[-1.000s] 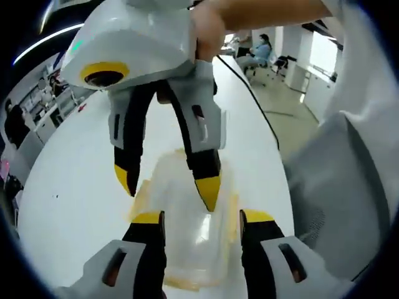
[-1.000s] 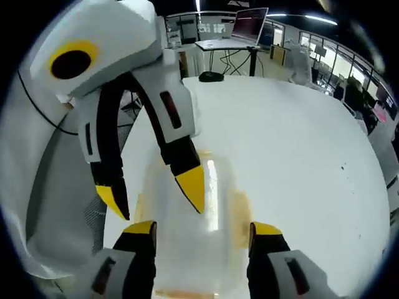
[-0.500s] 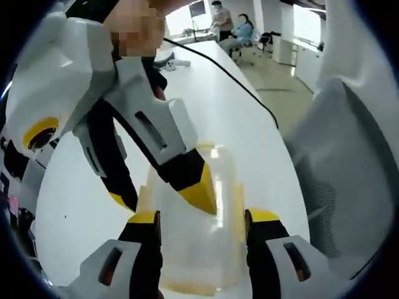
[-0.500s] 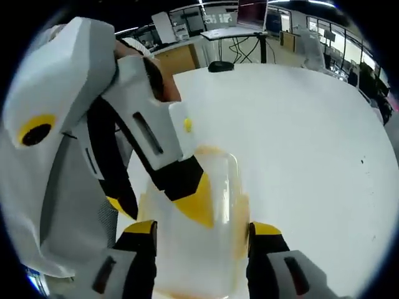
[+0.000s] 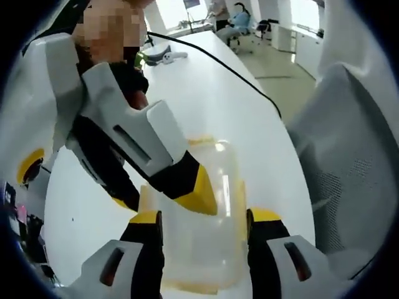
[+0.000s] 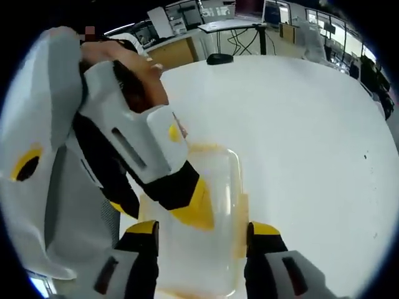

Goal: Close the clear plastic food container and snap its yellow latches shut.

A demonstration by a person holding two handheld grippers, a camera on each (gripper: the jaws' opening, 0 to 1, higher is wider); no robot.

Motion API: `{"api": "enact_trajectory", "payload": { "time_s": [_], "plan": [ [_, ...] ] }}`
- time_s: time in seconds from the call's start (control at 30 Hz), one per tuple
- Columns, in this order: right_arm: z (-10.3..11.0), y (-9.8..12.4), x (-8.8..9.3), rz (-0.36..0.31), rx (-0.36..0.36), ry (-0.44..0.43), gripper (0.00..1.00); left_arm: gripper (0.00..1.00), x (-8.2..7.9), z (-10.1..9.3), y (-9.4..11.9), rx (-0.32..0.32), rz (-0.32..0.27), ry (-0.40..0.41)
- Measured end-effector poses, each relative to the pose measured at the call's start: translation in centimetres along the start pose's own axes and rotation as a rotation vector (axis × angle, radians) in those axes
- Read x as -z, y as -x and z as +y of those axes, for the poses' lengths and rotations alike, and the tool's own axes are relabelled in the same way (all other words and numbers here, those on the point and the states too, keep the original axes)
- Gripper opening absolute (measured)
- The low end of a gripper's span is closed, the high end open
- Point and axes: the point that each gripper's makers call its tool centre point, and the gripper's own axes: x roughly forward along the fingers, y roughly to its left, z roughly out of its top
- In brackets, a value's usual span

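Straddling the clear container (image 5: 198,233) on the white worktop (image 6: 299,124), both grippers are meeting from opposite ends: left gripper (image 5: 202,218) and right gripper (image 6: 202,229), fingers parted and empty, are hovering along its long axis.

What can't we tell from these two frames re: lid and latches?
- Latch state: the container's yellow latches are blurred through the clear plastic in the left gripper view; the right gripper covers the far side.
- Lid seating: in the right gripper view, the left gripper hides the container's left half.
- Near edge: hidden behind each view's own jaws.
- Contents: too washed out to tell.
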Motion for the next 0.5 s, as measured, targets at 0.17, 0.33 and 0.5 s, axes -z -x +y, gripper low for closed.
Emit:
{"api": "enact_trajectory", "payload": {
  "time_s": [0.17,0.33,0.5],
  "plan": [
    [0.12,-0.13,0.13,0.045,-0.009,-0.027,0.54,0.50,0.09,-0.16,-0.06,-0.033,-0.010,-0.030],
    [-0.04,-0.22,0.18,0.055,-0.032,-0.051,0.53,0.47,0.02,-0.24,-0.28,-0.064,0.009,-0.037],
    [-0.02,-0.14,0.06,0.065,-0.067,-0.101,0.50,0.45,0.10,-0.24,-0.28,-0.053,0.005,-0.042]
  ]
}}
